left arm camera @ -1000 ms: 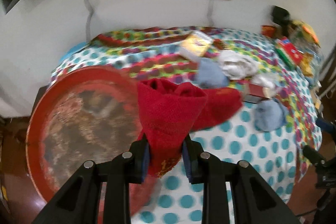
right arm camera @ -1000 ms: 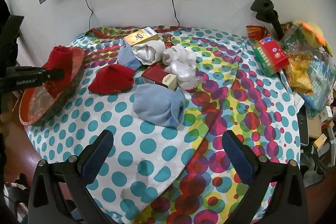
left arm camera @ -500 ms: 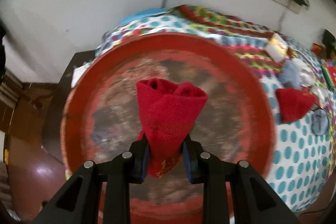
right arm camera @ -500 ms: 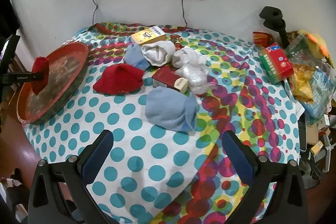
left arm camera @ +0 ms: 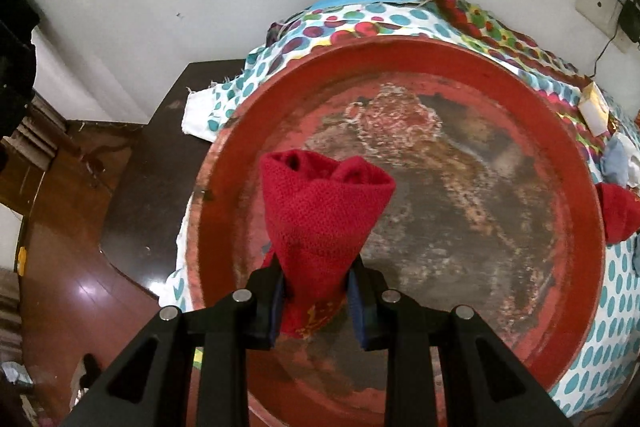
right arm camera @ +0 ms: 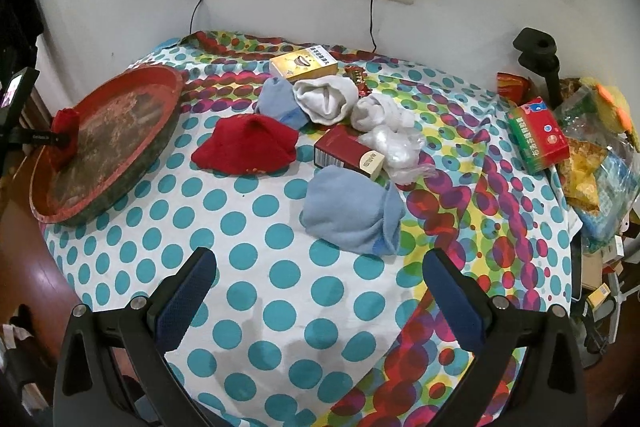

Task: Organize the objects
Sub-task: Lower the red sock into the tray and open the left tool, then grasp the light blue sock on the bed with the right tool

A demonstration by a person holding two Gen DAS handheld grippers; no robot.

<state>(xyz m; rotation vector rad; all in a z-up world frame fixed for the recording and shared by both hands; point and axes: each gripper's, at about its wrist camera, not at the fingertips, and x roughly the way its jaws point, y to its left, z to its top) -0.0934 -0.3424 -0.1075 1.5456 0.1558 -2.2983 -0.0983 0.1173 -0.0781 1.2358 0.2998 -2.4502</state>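
So my left claw [left arm camera: 316, 301] is opening a touch, pads pinching the red sock bundle [left arm camera: 320, 215], which hangs over the near-left part of the round red tray [left arm camera: 576, 163] at the table's left edge. My right claw [right arm camera: 320, 303] is spread wide above the dotted tablecloth [right arm camera: 248, 267], nearest the blue sock roll [right arm camera: 352, 213].

1. We see a red sock [left arm camera: 324, 211], bunched with its open cuff up, over the tray [left arm camera: 576, 187].
2. The tray is round and red, its floor worn brown.
3. Right of the tray lies a second red sock [right arm camera: 246, 145].
4. Farther from the tray: blue sock [right arm camera: 352, 213], white sock [right arm camera: 324, 99], box [right arm camera: 346, 153].
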